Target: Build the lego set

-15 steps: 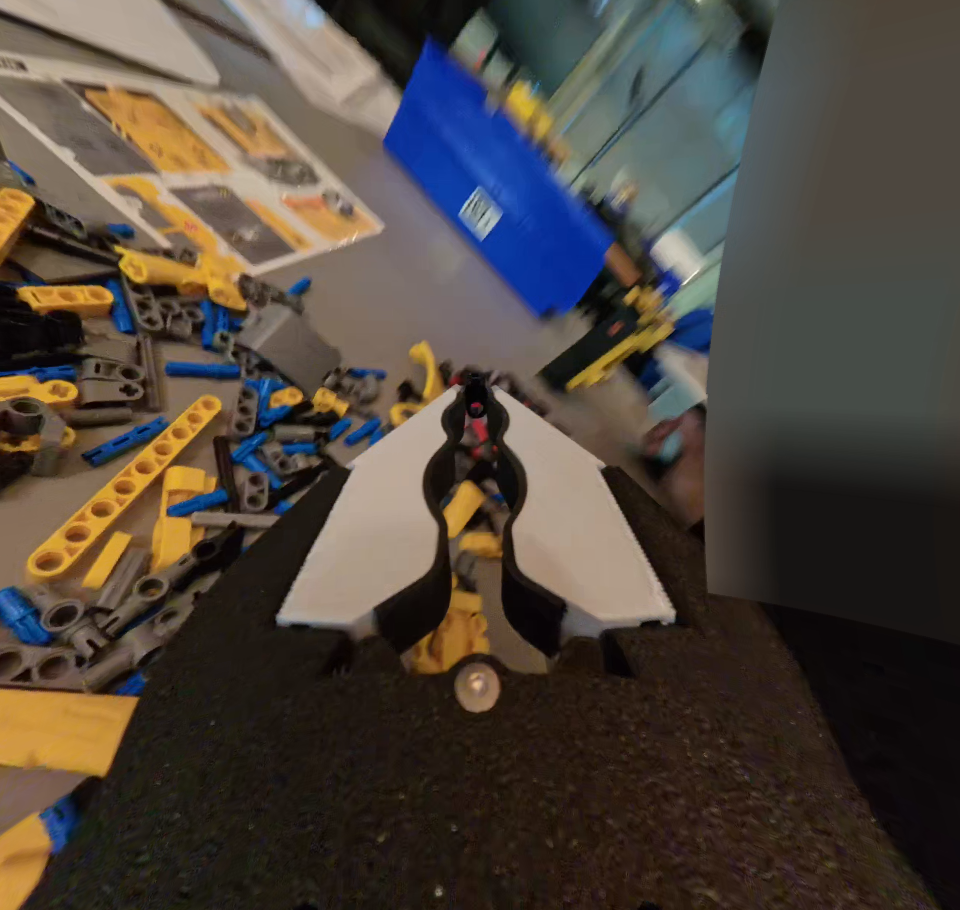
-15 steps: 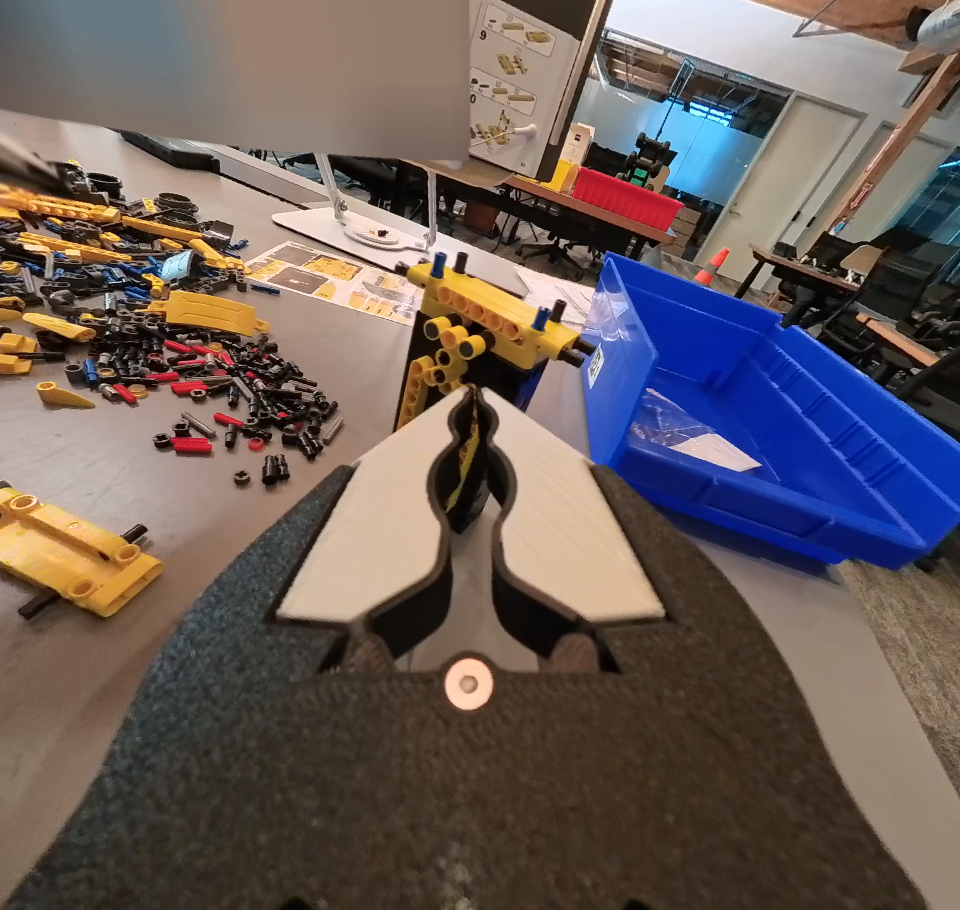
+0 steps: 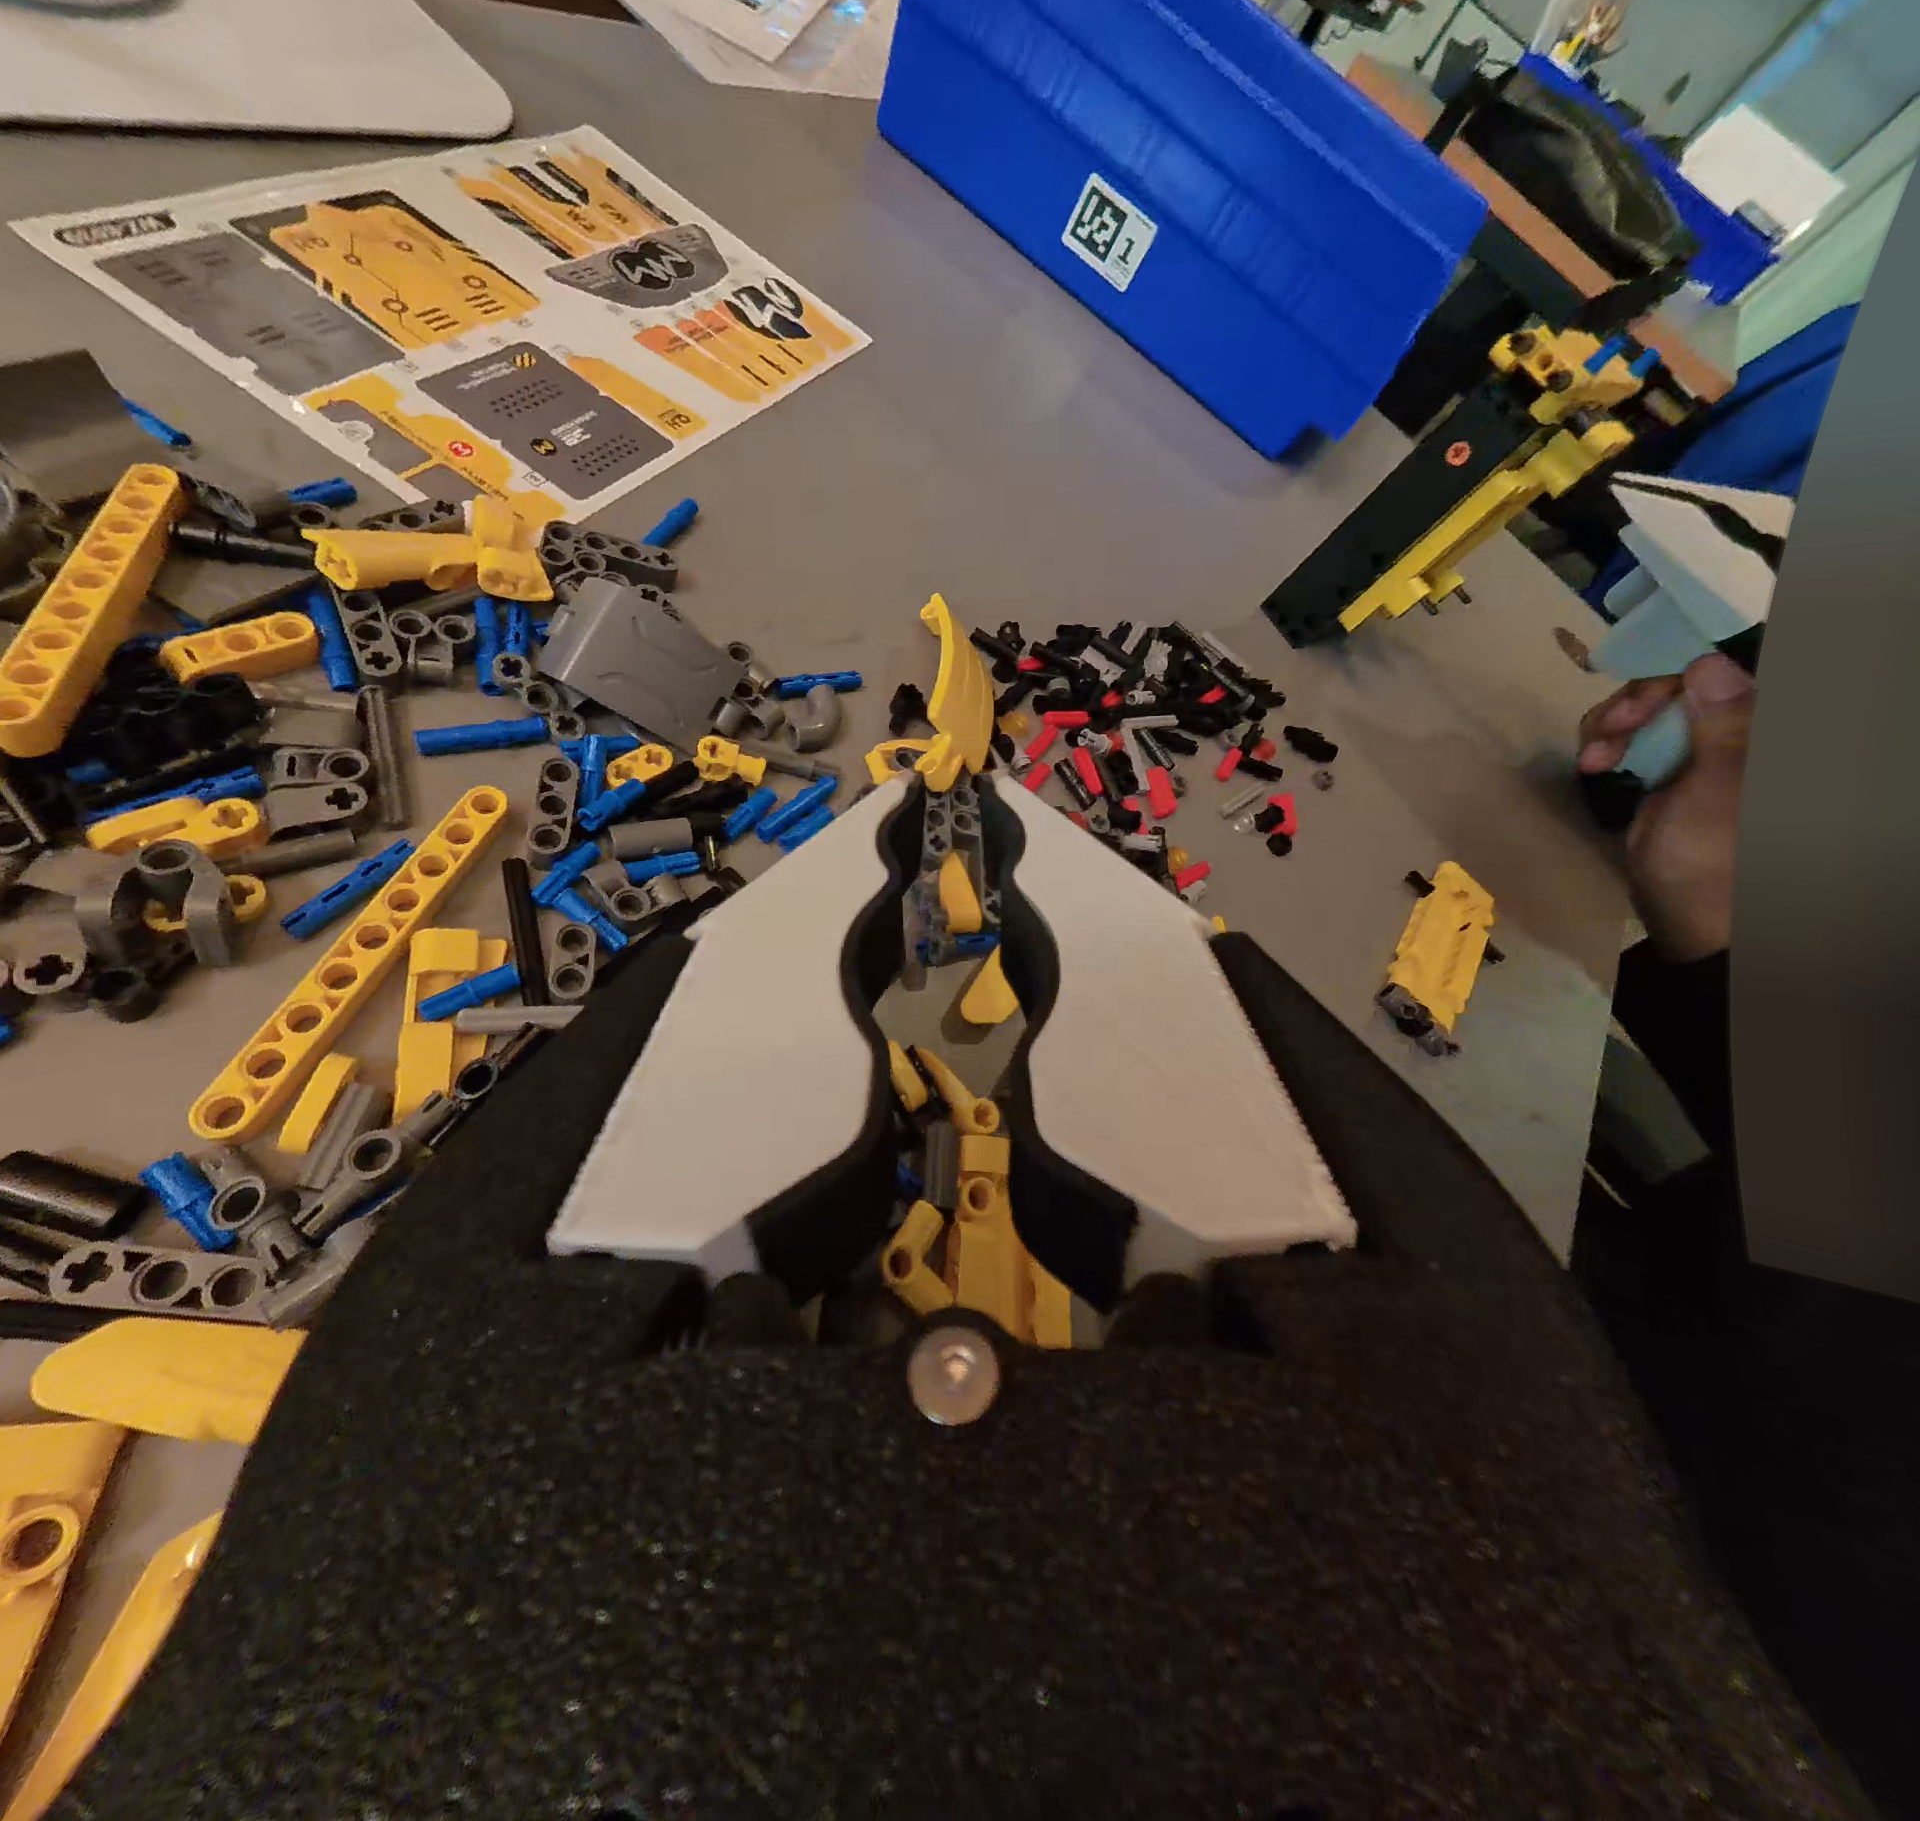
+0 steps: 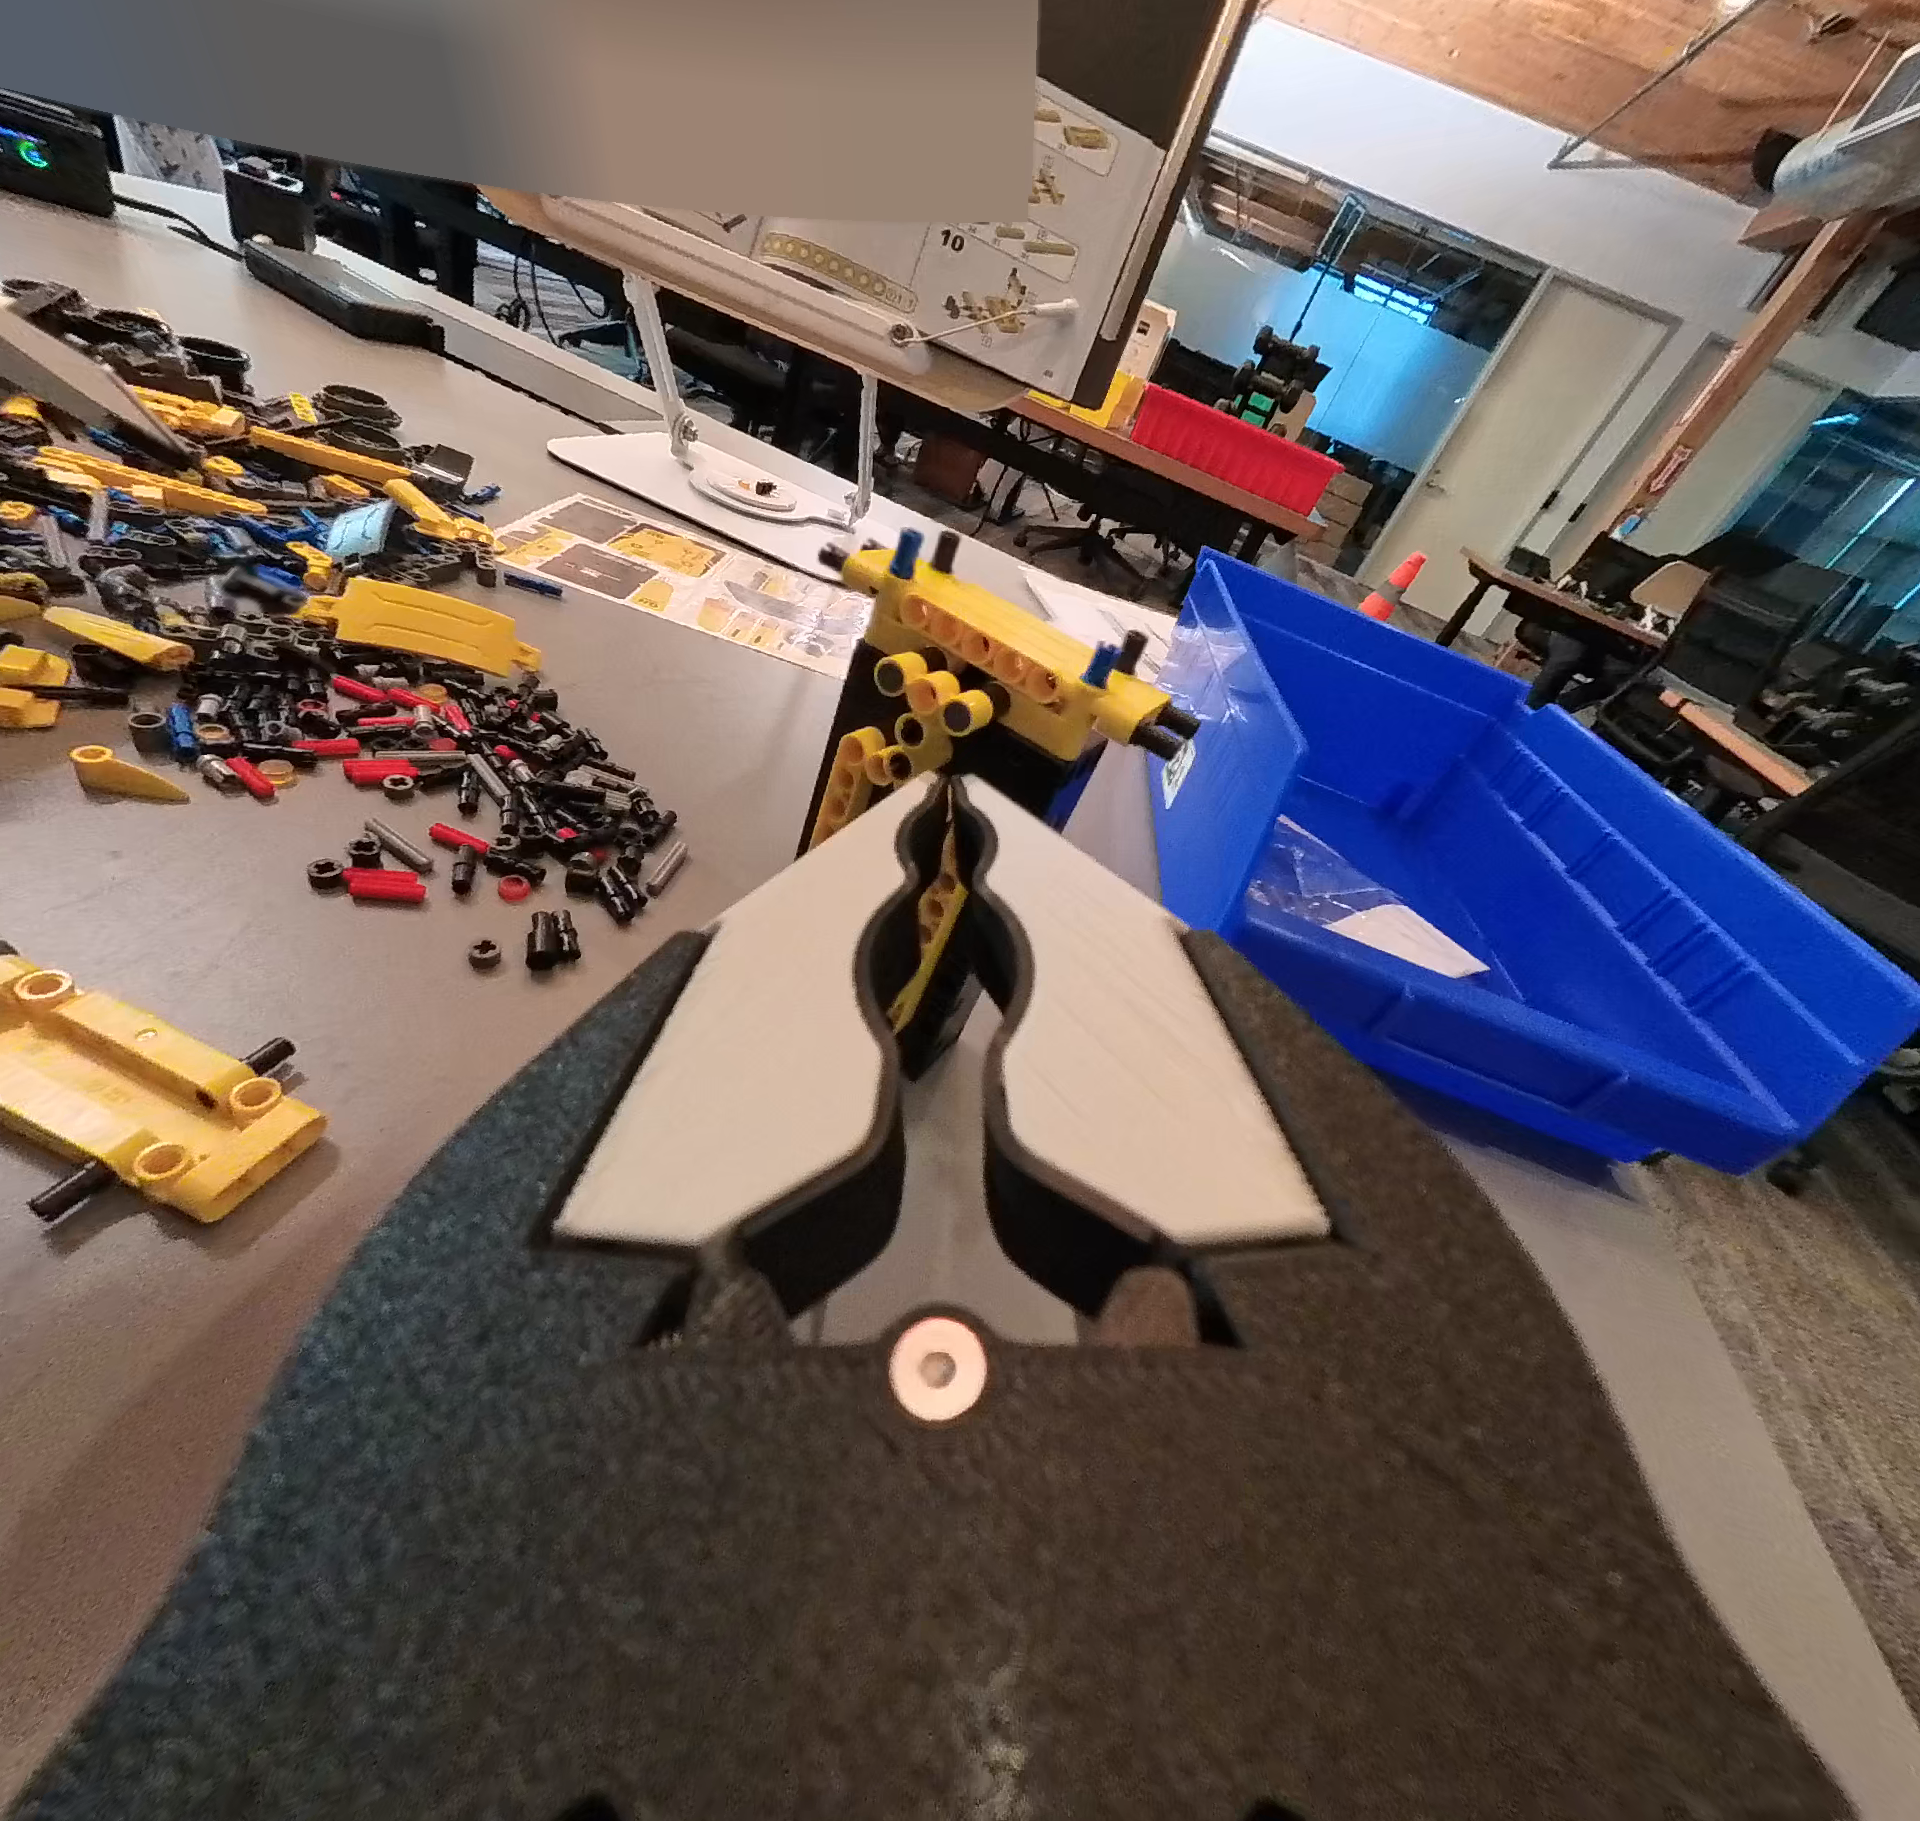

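Observation:
My left gripper (image 3: 952, 784) hovers over a pile of loose yellow, grey and blue building pieces (image 3: 436, 836). Its jaws stand a narrow gap apart. A small grey piece with holes (image 3: 940, 831) shows in the gap, lying in the pile; I cannot tell if the pads touch it. A curved yellow piece (image 3: 958, 691) lies just past the tips. My right gripper (image 4: 951, 795) is shut on a black and yellow assembly (image 4: 987, 649) and holds it upright by the blue bin. The left wrist view shows that assembly (image 3: 1455, 524), the right gripper (image 3: 1636, 514) and a hand (image 3: 1673, 732).
A blue bin (image 4: 1558, 888) stands at the table's right end (image 3: 1195, 161). Small black and red pins (image 3: 1132, 711) are scattered mid-table. A yellow panel with black axles (image 4: 135, 1096) lies near the front. A sticker sheet (image 3: 416, 317) and a booklet stand (image 4: 790, 483) are behind. About 30 centimetres separates my left fingertips from my right.
The left gripper has swung over the pile and its jaws have widened a little. The right gripper still holds the assembly, which has barely moved.

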Action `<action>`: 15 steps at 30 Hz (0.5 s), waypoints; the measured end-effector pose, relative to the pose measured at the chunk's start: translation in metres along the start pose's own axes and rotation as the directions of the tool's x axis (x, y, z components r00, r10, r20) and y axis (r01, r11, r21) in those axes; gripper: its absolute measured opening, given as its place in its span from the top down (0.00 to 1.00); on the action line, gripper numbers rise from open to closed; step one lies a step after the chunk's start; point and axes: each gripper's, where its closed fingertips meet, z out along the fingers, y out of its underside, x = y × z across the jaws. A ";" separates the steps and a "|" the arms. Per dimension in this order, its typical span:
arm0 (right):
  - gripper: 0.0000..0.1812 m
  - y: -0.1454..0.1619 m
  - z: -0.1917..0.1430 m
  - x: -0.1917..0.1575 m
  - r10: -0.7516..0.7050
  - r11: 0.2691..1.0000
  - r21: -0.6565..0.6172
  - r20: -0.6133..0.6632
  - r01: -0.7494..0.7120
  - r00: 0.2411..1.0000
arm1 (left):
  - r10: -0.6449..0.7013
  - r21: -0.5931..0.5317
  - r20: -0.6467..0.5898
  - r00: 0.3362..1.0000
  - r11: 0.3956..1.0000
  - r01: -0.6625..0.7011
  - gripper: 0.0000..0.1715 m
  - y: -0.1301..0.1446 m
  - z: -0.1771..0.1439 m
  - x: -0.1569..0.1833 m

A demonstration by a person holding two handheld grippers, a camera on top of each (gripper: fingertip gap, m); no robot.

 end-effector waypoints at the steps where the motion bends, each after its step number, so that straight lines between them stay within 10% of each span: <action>1: 1.00 -0.001 0.000 0.000 -0.004 1.000 0.004 -0.003 0.004 1.000 | 0.010 0.005 0.001 1.000 1.000 -0.010 0.95 -0.001 -0.001 0.001; 15: 0.95 -0.022 -0.020 0.009 0.045 0.983 0.181 -0.015 -0.041 0.999 | 0.102 0.023 -0.026 0.994 0.995 -0.101 0.92 -0.014 -0.038 0.015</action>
